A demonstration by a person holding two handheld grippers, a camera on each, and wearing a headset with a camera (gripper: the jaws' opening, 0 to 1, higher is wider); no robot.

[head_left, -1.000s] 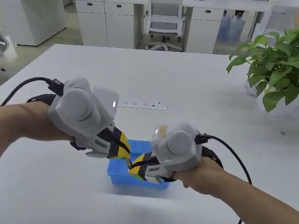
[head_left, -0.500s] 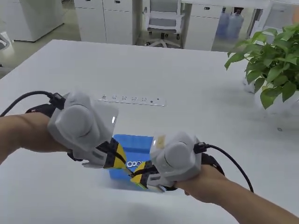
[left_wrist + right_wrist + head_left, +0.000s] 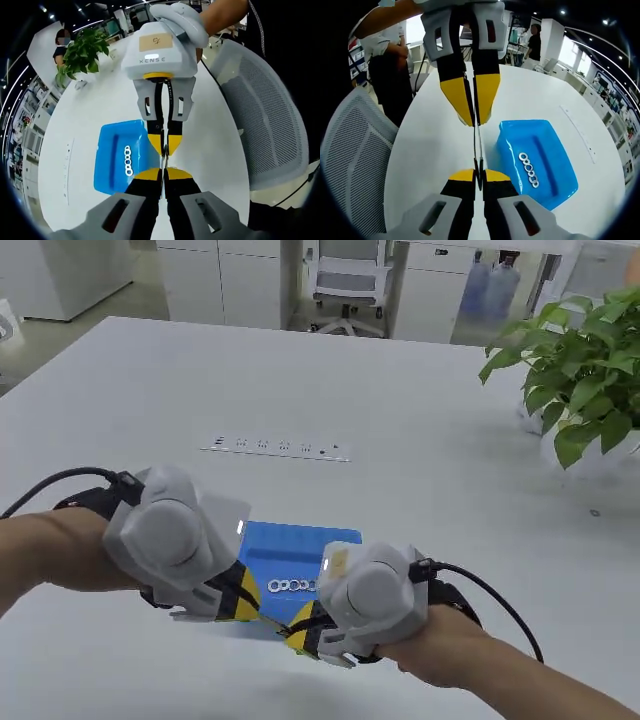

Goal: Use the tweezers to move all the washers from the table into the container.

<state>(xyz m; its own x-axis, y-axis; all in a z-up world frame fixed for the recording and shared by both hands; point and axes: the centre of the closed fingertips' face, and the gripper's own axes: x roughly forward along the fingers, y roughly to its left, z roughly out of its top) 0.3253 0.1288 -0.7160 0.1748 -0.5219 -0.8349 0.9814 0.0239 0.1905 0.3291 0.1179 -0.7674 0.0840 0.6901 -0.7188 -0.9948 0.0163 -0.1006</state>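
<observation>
Both left claw (image 3: 163,173) and right claw (image 3: 478,176) pinch the tweezers (image 3: 476,142) beside the container (image 3: 555,175)

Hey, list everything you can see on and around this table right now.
Table: one, white, under everything.
Container: one, blue, near table edge.
Washers: about five, silver, in a row inside container.
Tweezers: one pair, metal, between both grippers.
Power strip: one, white, beyond container.
Plant: one, green, table's right.
Office chair: one, white, behind table.
Left hand-held gripper: white, yellow-black jaws, shut on tweezers.
Right hand-held gripper: same, shut on tweezers.
</observation>
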